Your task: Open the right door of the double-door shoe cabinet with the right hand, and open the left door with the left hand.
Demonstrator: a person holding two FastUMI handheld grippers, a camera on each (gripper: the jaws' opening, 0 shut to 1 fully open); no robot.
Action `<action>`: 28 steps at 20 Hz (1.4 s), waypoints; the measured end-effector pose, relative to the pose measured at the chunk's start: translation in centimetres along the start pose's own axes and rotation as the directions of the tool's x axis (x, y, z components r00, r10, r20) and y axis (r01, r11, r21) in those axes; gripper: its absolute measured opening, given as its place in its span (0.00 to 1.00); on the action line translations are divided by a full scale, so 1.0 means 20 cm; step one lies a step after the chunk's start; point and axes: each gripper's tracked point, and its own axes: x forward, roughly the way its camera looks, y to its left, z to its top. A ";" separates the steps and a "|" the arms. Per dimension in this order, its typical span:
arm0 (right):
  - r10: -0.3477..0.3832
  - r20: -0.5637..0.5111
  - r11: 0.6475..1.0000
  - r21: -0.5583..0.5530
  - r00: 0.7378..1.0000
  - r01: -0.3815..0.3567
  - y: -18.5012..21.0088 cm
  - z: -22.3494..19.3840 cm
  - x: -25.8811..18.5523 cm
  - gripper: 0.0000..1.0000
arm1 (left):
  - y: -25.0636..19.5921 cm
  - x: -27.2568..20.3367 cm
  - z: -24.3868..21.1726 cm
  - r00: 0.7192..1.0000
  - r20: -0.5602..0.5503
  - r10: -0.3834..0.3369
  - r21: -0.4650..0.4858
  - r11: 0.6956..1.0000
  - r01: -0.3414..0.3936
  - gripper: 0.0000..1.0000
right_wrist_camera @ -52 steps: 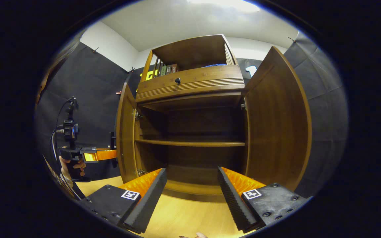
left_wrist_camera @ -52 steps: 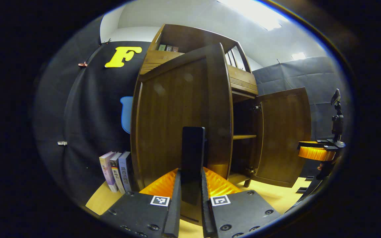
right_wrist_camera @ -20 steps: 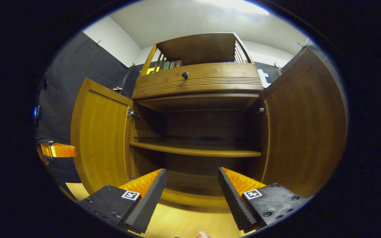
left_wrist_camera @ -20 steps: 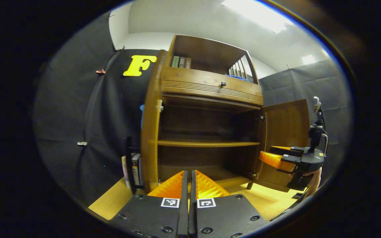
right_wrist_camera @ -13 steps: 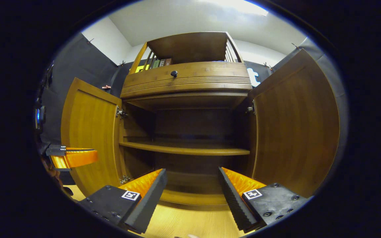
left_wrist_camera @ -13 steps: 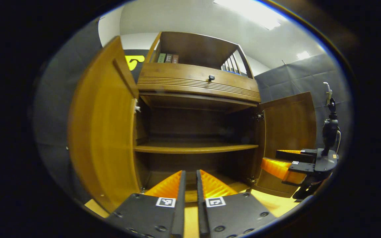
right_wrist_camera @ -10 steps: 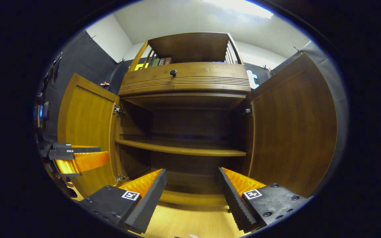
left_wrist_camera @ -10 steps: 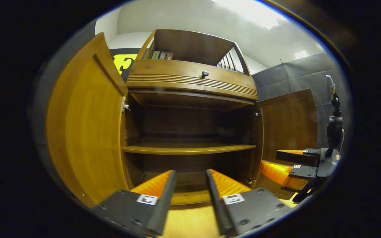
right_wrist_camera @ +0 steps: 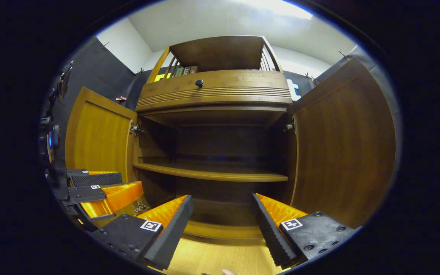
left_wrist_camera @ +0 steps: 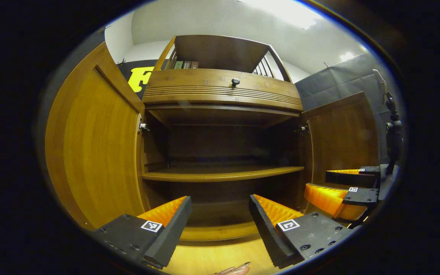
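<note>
Both doors swung wide — left door left of the left tongs, right door right of the right tongs. Both tongs gape, empty, facing the shoe cabinet — nothing left to pull.

Your left tool camera sits low, close, facing up into the open shoe cabinet; your right tool camera, alongside, shares that same interior.

Books on top shelf too small to identify; fingertip cut off at edge.
</note>
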 end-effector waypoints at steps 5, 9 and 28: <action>-0.022 0.015 1.000 -0.020 1.000 0.022 -0.02 0.03 0.02 0.97 | 0.01 0.00 0.01 1.000 0.012 0.011 -0.004 1.000 -0.011 0.94; -0.020 0.026 0.999 -0.038 0.999 0.021 0.00 0.04 0.01 0.97 | 0.01 0.00 0.01 1.000 0.018 0.010 0.010 1.000 -0.011 0.93; -0.001 0.012 0.999 -0.041 1.000 0.002 0.06 0.04 0.01 0.97 | 0.08 -0.03 0.03 0.999 0.044 0.028 -0.021 0.999 -0.027 0.93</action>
